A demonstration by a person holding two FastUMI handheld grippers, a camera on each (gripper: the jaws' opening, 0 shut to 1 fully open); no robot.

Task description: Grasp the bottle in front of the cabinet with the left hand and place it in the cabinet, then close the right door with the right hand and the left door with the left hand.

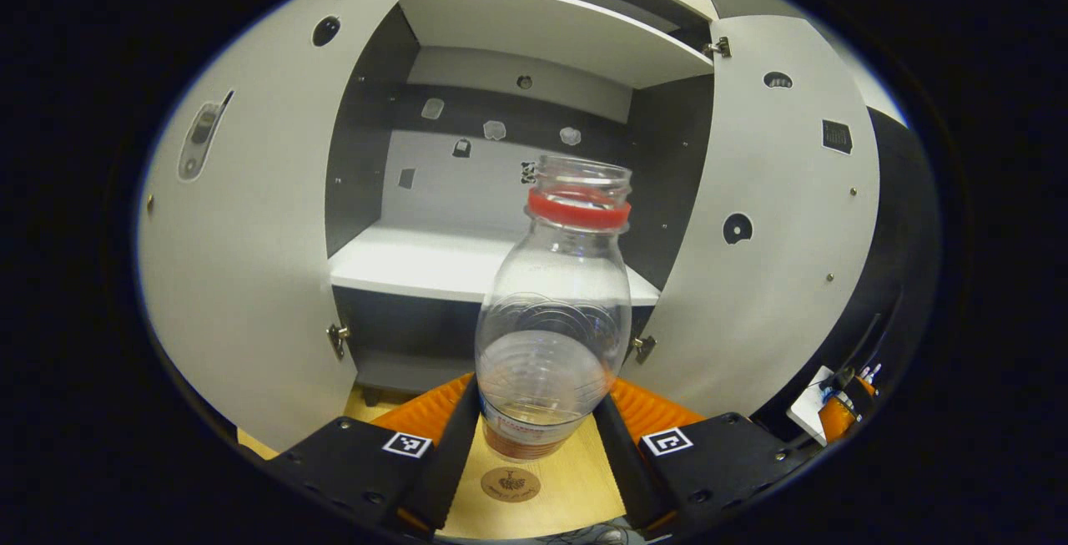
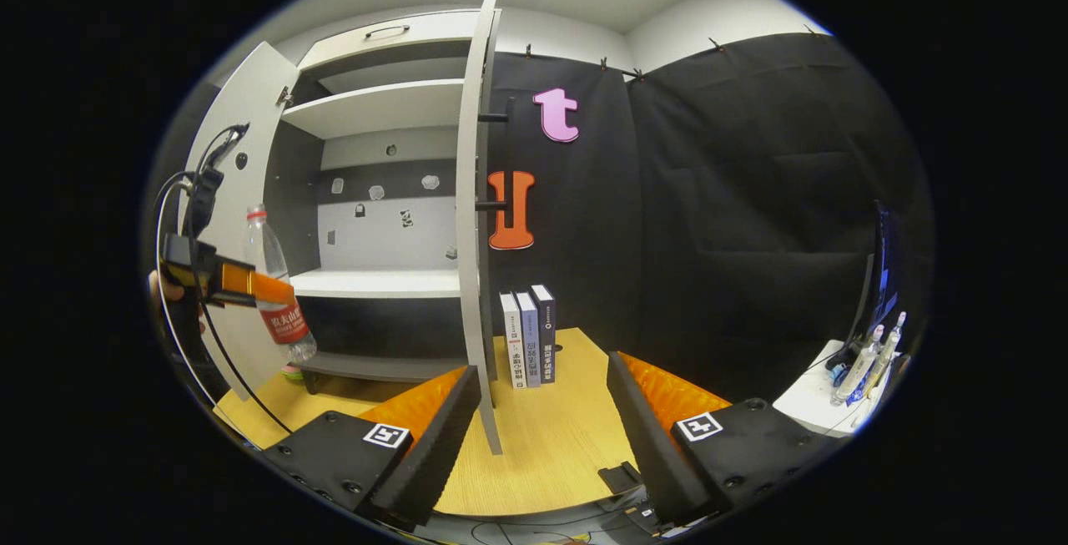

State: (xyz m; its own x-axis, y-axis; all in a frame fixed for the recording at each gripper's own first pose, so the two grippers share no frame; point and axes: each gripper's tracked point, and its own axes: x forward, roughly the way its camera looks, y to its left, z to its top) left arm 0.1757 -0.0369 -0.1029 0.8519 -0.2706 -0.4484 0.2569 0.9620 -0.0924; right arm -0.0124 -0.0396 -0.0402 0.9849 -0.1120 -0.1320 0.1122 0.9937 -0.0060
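A clear plastic bottle point(image 1: 552, 311) with a red neck ring and no cap stands upright between the fingers of my left gripper point(image 1: 541, 399), which is shut on its lower body, near the red label. It hangs above the wooden table point(image 1: 576, 495), just in front of the open cabinet's lower shelf point(image 1: 409, 265). The right gripper view shows the same bottle point(image 2: 269, 278) in the left gripper point(image 2: 224, 280) beside the open left door point(image 2: 242, 136). My right gripper point(image 2: 542, 436) is open and holds nothing, with the right door's edge point(image 2: 474, 219) just ahead of its left finger.
Both cabinet doors, left point(image 1: 242, 278) and right point(image 1: 776, 236), are swung wide. A round mark point(image 1: 511, 485) lies on the table under the bottle. Three books point(image 2: 530, 336) stand right of the right door. Small bottles point(image 2: 868, 361) sit on a white side surface at far right.
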